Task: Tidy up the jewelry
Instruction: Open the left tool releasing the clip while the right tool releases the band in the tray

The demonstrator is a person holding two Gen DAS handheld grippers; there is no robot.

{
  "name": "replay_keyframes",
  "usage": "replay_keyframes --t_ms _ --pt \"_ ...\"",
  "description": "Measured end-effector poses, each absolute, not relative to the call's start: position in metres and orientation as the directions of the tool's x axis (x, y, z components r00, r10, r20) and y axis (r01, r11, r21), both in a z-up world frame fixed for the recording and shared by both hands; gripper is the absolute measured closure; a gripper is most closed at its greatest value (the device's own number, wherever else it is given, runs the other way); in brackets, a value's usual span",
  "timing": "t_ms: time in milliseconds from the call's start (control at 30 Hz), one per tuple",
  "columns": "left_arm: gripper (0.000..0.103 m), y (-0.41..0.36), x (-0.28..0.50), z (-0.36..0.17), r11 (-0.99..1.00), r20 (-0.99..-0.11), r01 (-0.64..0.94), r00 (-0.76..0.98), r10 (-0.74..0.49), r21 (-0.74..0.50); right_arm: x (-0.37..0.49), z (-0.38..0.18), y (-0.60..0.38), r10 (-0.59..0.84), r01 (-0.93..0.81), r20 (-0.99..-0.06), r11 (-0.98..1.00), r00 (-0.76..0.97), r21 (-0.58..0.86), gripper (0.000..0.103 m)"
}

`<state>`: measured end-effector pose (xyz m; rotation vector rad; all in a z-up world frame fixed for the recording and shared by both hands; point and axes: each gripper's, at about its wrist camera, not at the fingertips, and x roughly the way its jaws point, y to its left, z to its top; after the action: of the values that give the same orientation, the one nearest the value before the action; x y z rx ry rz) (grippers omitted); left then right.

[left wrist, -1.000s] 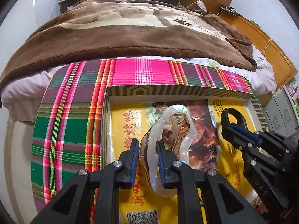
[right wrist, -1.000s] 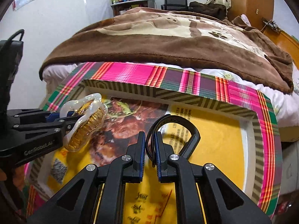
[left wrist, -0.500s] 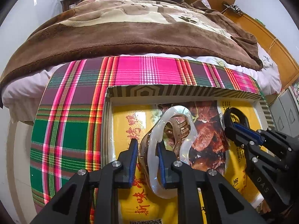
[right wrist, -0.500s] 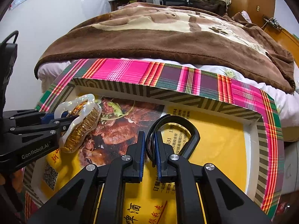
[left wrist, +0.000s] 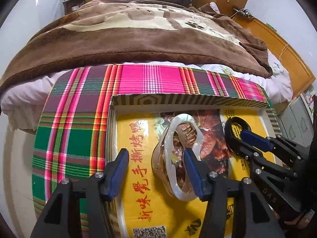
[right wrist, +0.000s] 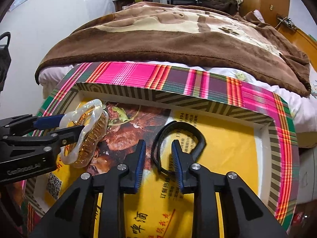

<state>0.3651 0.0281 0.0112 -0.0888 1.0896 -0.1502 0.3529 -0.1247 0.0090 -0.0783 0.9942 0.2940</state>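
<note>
A pearly white and amber hair claw clip (left wrist: pixel 179 158) lies in the yellow-lined box (left wrist: pixel 178 99), between the jaws of my left gripper (left wrist: pixel 156 166), which are spread wide; only its right pad is near the clip. The clip also shows in the right wrist view (right wrist: pixel 85 132). A black loop-shaped hair clip (right wrist: pixel 178 138) lies on the box floor between the spread jaws of my right gripper (right wrist: pixel 158 164). It also shows in the left wrist view (left wrist: pixel 233 130), by the right gripper's fingers (left wrist: pixel 255 138).
The box sits on a pink, green and red plaid cloth (left wrist: pixel 79 130) over a round table. A bed with a brown blanket (left wrist: pixel 138 35) stands right behind the table. A wooden cabinet (left wrist: pixel 277 45) is at the right.
Both grippers were shut on their clips and have opened. The white clip and the black clip now rest on the box floor, released.
</note>
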Motion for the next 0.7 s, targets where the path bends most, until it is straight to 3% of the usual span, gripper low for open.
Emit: replay_keyframes --t_ms 133,233,700 --pt "0.039 0.028 0.356 0.02 0.987 -0.871 0.084 0.466 -0.158 -0.134 0.344 0.019 -0.134 0.209 -0.26 -0.819 0.963 0.534 0.077 0.073" --pt "0.037 0.031 0.348 0.027 0.987 -0.866 0.078 0.474 -0.16 -0.14 0.337 0.027 -0.138 0.205 -0.247 -0.812 0.966 0.547 0.078 0.064" --pt "0.036 0.049 0.251 0.072 0.977 -0.788 0.16 0.579 -0.208 -0.141 0.255 0.07 -0.175 0.276 -0.245 -0.728 0.957 0.628 0.152 0.064"
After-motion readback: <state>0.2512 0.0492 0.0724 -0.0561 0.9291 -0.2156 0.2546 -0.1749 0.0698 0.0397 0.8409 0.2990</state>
